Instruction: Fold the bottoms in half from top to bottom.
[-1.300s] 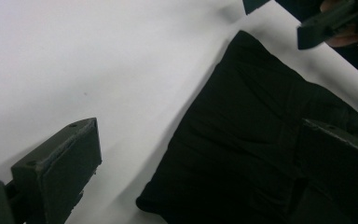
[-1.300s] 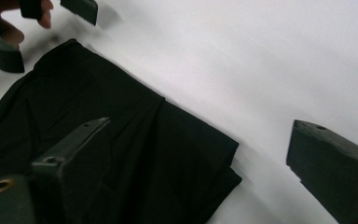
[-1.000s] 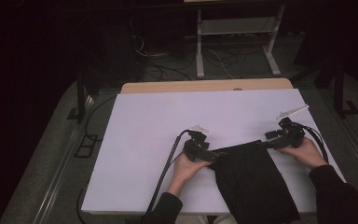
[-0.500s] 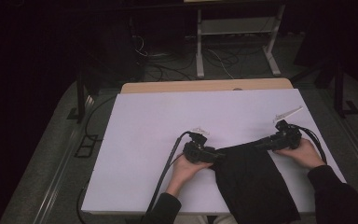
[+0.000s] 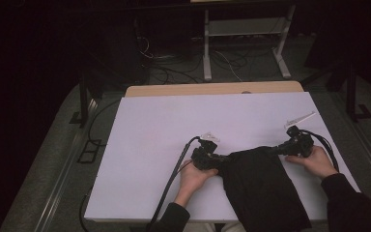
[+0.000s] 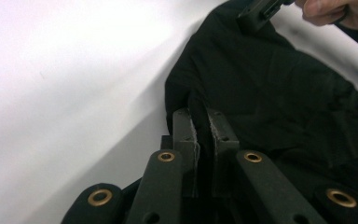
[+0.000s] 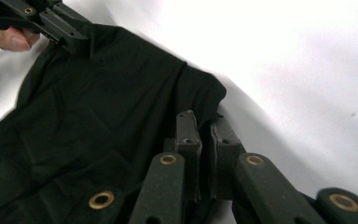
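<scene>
On white table (image 5: 164, 145): both hand-held grippers (image 6: 199, 122) (image 7: 204, 127) just closed, now clamping black cloth (image 5: 258, 183) corners.

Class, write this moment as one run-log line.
left gripper: just closed, shut on black cloth corner | right gripper: same, other corner | cloth: on white table

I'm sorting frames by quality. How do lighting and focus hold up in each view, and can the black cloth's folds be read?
High view: dim, dark surroundings; the black cloth is a flat dark shape on the pale table cover. Left gripper view: the cover glares white at upper left, the near jaws look soft, and faint cloth folds show. Right gripper view: similar glare at upper right, with folds legible.
</scene>
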### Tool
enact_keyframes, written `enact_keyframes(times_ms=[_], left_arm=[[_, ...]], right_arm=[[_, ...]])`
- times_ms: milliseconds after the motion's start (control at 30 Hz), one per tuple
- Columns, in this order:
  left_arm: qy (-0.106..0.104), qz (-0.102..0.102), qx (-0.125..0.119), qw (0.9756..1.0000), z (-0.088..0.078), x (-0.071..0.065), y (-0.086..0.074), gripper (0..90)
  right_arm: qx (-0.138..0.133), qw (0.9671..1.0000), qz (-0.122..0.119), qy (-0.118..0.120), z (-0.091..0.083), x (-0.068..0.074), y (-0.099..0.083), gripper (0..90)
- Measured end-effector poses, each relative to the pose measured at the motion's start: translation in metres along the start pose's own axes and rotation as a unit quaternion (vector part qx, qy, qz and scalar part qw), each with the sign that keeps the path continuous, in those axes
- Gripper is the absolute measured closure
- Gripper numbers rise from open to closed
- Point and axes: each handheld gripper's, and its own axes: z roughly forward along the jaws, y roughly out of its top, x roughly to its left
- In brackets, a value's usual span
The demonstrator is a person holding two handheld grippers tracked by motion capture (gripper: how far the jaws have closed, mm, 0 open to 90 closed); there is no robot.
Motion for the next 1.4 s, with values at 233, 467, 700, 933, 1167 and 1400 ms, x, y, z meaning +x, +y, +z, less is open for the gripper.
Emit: enact_keyframes(times_ms=[233, 467, 700, 933, 1167, 1400], left_arm=[[0.028, 0.036, -0.016, 0.9989, -0.029, -0.005, 0.019, 83.4], [0.07, 0.06, 0.011, 0.9957, -0.053, 0.004, 0.036, 83.3], [0.086, 0.063, 0.008, 0.9943, -0.075, 0.024, 0.056, 83.4], [0.104, 0.069, 0.016, 0.9921, -0.085, 0.043, 0.07, 83.3], [0.122, 0.066, 0.016, 0.9902, -0.092, 0.063, 0.08, 83.3], [0.138, 0.056, 0.016, 0.9887, -0.091, 0.089, 0.089, 83.3]], right_arm=[[-0.057, 0.9981, -0.022, -0.01, -0.009, 0.021, 0.012, 83.8], [-0.082, 0.9964, -0.015, -0.015, -0.004, 0.034, 0.03, 83.7], [-0.098, 0.995, -0.007, -0.019, 0.001, 0.038, 0.053, 83.8], [-0.106, 0.9939, 0.013, -0.028, 0.013, 0.034, 0.078, 83.8], [-0.116, 0.9924, 0.02, -0.035, 0.022, 0.033, 0.095, 83.9], [-0.12, 0.9913, 0.026, -0.048, 0.035, 0.028, 0.11, 83.9]])
